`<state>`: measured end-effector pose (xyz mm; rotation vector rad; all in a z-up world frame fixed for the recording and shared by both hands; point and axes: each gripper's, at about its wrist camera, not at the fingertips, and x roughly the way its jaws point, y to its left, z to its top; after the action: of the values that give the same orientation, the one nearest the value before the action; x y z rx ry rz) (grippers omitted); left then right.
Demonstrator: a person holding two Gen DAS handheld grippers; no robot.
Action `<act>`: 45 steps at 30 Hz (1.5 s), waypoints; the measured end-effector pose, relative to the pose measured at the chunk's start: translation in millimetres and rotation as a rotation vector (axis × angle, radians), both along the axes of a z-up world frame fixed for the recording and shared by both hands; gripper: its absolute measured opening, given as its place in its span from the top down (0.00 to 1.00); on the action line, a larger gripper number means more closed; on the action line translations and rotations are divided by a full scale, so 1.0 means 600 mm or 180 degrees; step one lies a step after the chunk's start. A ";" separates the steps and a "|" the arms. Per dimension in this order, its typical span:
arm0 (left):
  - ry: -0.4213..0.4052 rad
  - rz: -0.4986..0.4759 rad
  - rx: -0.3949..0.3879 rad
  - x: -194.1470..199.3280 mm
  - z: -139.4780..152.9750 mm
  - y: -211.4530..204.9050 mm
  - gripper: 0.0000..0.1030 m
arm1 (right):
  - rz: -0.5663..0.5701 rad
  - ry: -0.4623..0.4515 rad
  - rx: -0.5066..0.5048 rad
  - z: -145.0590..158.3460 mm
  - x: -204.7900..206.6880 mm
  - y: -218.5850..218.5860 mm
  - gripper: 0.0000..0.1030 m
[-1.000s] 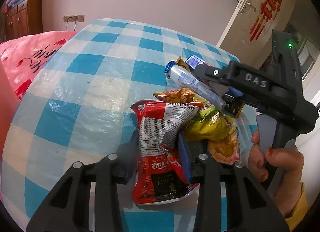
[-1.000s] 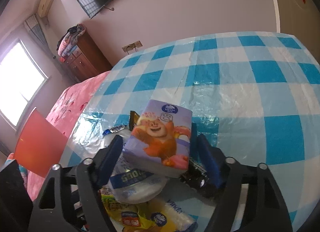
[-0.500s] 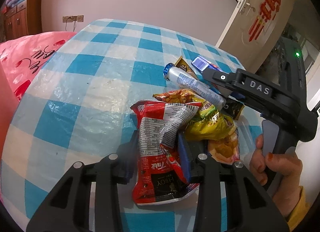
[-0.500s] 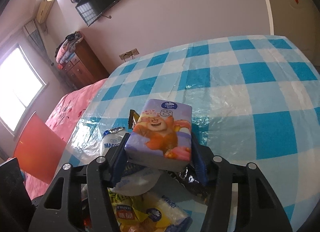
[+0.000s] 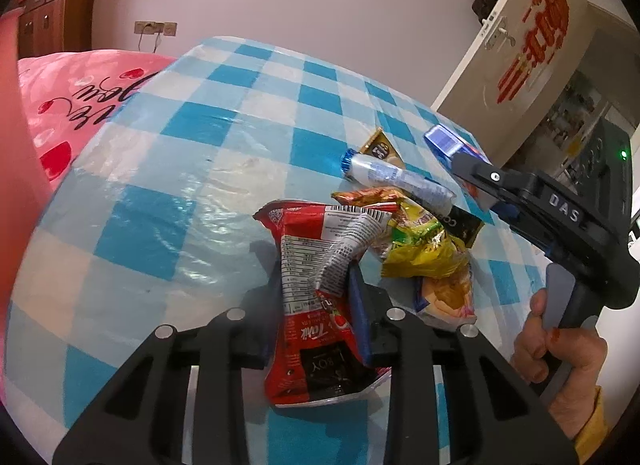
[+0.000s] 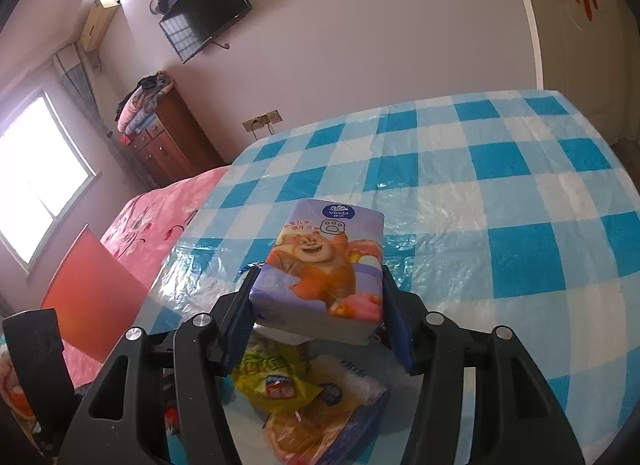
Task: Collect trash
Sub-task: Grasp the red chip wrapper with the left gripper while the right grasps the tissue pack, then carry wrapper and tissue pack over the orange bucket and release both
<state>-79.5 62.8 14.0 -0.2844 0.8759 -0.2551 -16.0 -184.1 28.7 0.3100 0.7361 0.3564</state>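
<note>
My left gripper [image 5: 316, 297] is shut on a red snack wrapper [image 5: 316, 285] and holds it over the checked table [image 5: 168, 193]. Beside it lies a trash pile: a yellow wrapper [image 5: 424, 249], a white tube with a blue cap [image 5: 392, 179], a brown sachet [image 5: 380, 149] and a black packet [image 5: 464, 223]. My right gripper [image 6: 318, 305] is shut on a purple tissue pack with a cartoon bear [image 6: 324, 265], lifted above the pile. The yellow wrapper [image 6: 276, 377] and a tissue packet [image 6: 332, 417] lie below it. The right gripper also shows in the left wrist view [image 5: 476, 177], at the right.
A pink bedspread [image 5: 80, 89] lies left of the table, with a red chair back [image 6: 92, 293] near it. A wooden dresser [image 6: 168, 141] stands by the far wall. A door with red decoration [image 5: 532, 37] stands open at the right.
My right gripper closed on the tissue pack and lifted it up and away from the pile. My left gripper kept hold of the red wrapper and barely moved.
</note>
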 end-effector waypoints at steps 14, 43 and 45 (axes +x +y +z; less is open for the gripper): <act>-0.0287 0.0077 -0.0153 -0.036 0.055 0.053 0.70 | 0.0160 -0.0156 -0.0161 0.045 -0.045 0.050 0.44; -0.1043 0.1087 -0.0093 -0.118 0.234 0.317 0.70 | 0.1471 -0.0560 -0.0115 0.211 -0.085 0.354 0.44; -0.1054 0.1204 -0.0052 -0.122 0.237 0.340 0.70 | 0.1603 -0.0587 -0.0141 0.219 -0.086 0.388 0.44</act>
<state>-152.5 266.9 156.0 -0.4037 0.4802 0.0437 -67.8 49.0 160.2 0.0428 0.6329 0.8328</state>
